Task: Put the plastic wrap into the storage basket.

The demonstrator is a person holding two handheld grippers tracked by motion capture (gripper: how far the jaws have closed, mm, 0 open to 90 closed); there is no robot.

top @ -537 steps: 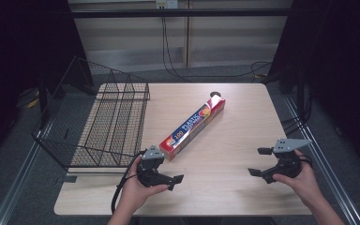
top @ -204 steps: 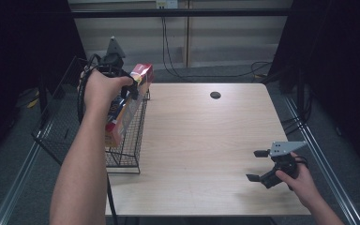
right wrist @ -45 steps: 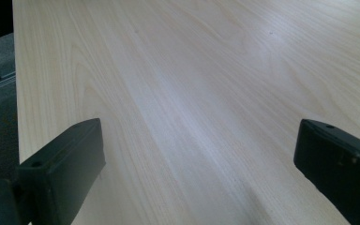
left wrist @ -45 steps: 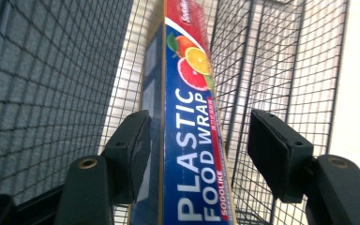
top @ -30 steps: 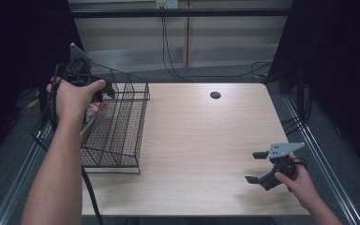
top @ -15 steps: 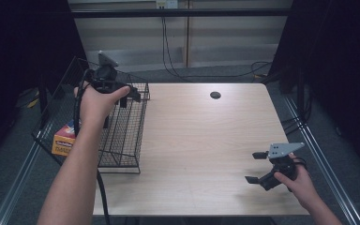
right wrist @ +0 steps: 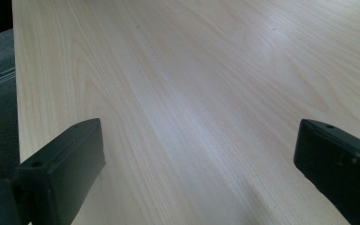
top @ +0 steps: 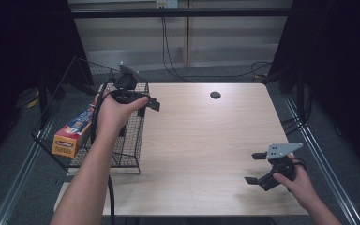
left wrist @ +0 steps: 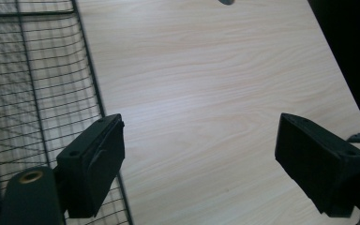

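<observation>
I read this as the end of the placing step: the box lies in the wire basket, along its left side, with its near yellow end low by the basket's front corner and its far end hidden behind my left hand. My left gripper hangs over the basket's right edge, pointing out over the table. Its jaws have just been opening, and in the left gripper view they stand wide apart with nothing between them, only basket mesh under the left jaw and bare wood beyond. So the box is let go and now sits to the left of and behind those jaws, well apart from them.

My right gripper rests near the table's front right corner, jaws spread and empty, far from the box.

As I judge it, the next move calls for bringing the left gripper clear of the basket rim without snagging the wire or its own cable, and setting it down on the near side of the table.
</observation>
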